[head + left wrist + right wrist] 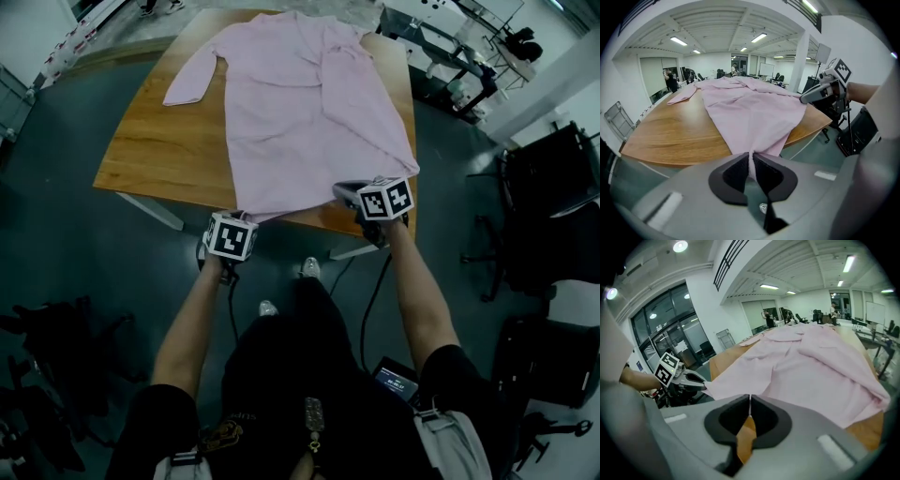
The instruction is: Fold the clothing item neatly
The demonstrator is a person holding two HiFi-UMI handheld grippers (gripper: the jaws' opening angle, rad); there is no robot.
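Left side: one sleeve (192, 80) lies spread out across the wooden surface (155, 155), flat and free of the body of the garment (300, 103). The garment is pale pink and lies lengthwise on the surface, collar at the far end and hem (281, 208) at the near edge. Left gripper (238, 216): clenched on the near left corner of the hem, with a thin pleat of cloth pinched between the pads in the left gripper view. Centre: the cloth lies mostly flat, with a loose lapped fold running along the right half. Right gripper (339, 191): jaws closed on the near right hem corner; its own view shows only a thin edge of fabric between the pads, so that hold is judged shallow. Handling assessment: the cloth appears thin, soft and light, with no stiffness of its own. It will drape and sag between the two held corners and may drag or bunch against the wood. A slip is more likely on the right. Recommended hold points are the two hem corners as now taken, kept level and apart so the hem stays taut. The collar end is untouched.
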